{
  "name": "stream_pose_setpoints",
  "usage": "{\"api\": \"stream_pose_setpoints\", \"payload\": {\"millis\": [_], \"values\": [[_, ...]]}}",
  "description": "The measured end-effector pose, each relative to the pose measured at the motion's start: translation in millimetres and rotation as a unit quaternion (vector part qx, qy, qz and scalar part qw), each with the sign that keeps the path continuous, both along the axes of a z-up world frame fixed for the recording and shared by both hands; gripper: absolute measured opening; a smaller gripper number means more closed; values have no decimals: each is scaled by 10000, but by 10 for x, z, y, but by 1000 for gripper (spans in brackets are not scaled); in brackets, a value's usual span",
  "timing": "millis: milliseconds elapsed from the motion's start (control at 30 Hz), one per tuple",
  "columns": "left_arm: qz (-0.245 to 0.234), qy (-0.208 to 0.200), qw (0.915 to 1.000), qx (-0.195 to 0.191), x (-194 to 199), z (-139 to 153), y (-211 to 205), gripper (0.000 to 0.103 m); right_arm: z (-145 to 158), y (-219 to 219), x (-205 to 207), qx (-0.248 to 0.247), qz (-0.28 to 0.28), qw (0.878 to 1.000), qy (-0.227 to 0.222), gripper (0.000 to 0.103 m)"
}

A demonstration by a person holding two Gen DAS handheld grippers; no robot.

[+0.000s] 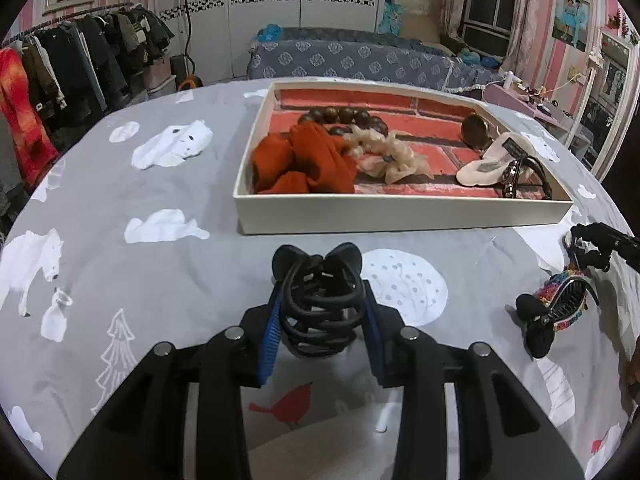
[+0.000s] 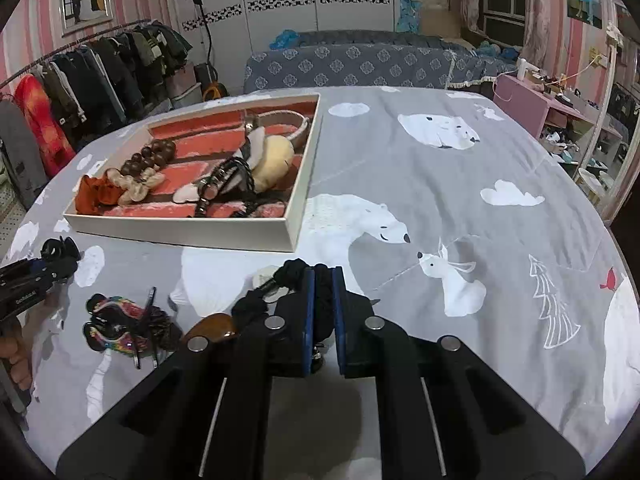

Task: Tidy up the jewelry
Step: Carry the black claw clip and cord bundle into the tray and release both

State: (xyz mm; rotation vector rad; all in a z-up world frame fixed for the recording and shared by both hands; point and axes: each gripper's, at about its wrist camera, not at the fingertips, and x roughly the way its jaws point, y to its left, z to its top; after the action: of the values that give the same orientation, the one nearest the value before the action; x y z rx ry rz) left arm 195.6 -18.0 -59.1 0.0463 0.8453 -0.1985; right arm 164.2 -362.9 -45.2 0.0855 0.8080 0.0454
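Note:
My left gripper [image 1: 320, 312] is shut on a black claw hair clip [image 1: 320, 304], held just above the grey tablecloth in front of the white tray [image 1: 400, 212]. The tray holds an orange scrunchie [image 1: 308, 160], a cream scrunchie [image 1: 388, 152], a brown bead bracelet [image 1: 348, 116] and a watch [image 1: 514, 176]. My right gripper [image 2: 323, 292] is shut on a black braided cord [image 2: 296, 272] that lies on the cloth right of the tray [image 2: 296, 216]. The right gripper's tip shows at the right edge of the left wrist view [image 1: 600, 248].
A multicoloured claw clip [image 2: 116, 324] and a brown oval piece [image 2: 214, 326] lie on the cloth near the table's front; the clip also shows in the left wrist view [image 1: 556, 312]. A clothes rack [image 1: 60, 64] stands left, a bed [image 1: 352, 60] behind the table.

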Motion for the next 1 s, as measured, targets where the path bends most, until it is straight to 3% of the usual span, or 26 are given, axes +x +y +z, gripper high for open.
{"api": "stream_pose_setpoints", "payload": {"millis": [467, 700, 1000], "values": [[-90, -810, 9966, -124, -427, 643, -10, 36, 771, 32, -476, -21, 1, 9957, -923, 10], [-64, -1192, 9928, -118, -608, 900, -116, 36, 1021, 8, -704, -70, -21, 9927, -1206, 10], [-146, -1396, 9899, -203, -709, 1068, -336, 36, 1190, -42, -870, -61, 43, 9899, -1418, 10]]}}
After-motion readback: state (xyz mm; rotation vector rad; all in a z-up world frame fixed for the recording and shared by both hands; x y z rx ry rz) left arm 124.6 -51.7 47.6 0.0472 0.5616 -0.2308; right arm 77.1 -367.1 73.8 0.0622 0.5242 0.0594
